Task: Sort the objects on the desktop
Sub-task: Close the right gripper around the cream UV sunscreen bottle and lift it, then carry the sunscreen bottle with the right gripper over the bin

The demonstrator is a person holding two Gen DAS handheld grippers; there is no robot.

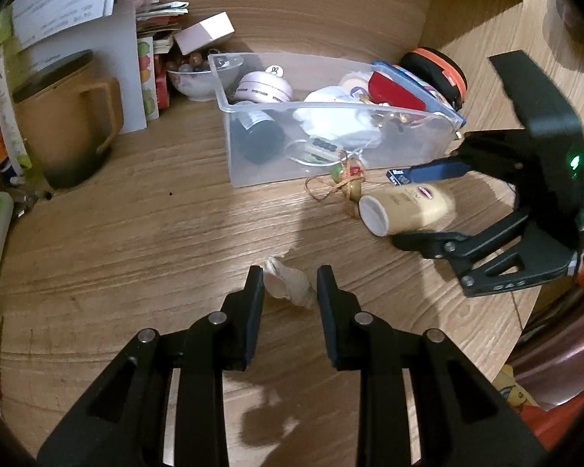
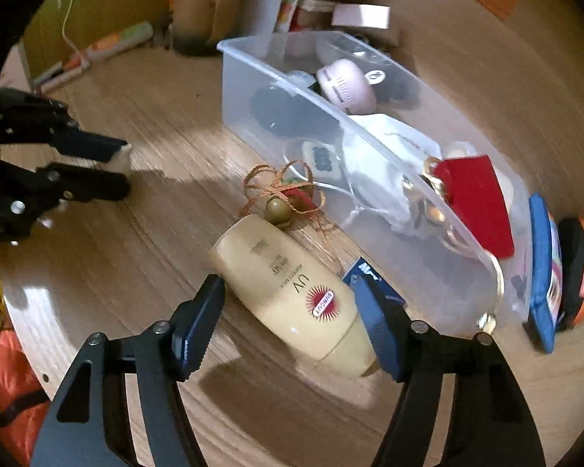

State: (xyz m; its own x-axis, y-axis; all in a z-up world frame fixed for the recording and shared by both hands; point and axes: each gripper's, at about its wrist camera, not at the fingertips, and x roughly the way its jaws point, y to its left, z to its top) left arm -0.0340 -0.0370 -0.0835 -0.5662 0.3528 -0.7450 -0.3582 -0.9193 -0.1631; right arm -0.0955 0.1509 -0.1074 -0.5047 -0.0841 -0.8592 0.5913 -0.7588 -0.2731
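A cream sunscreen bottle lies on the wooden desk, between the open jaws of my right gripper; a small gap shows on the left side. It also shows in the left wrist view, with the right gripper around it. My left gripper is open around a pale seashell on the desk; in the right wrist view the left gripper shows with the shell at its tips. A clear plastic bin holds several small items.
A beaded charm with orange string lies by the bin's front wall. A blue box and an orange-rimmed black case stand at the bin's right end. A brown mug, books, a bowl and tubes crowd the left back.
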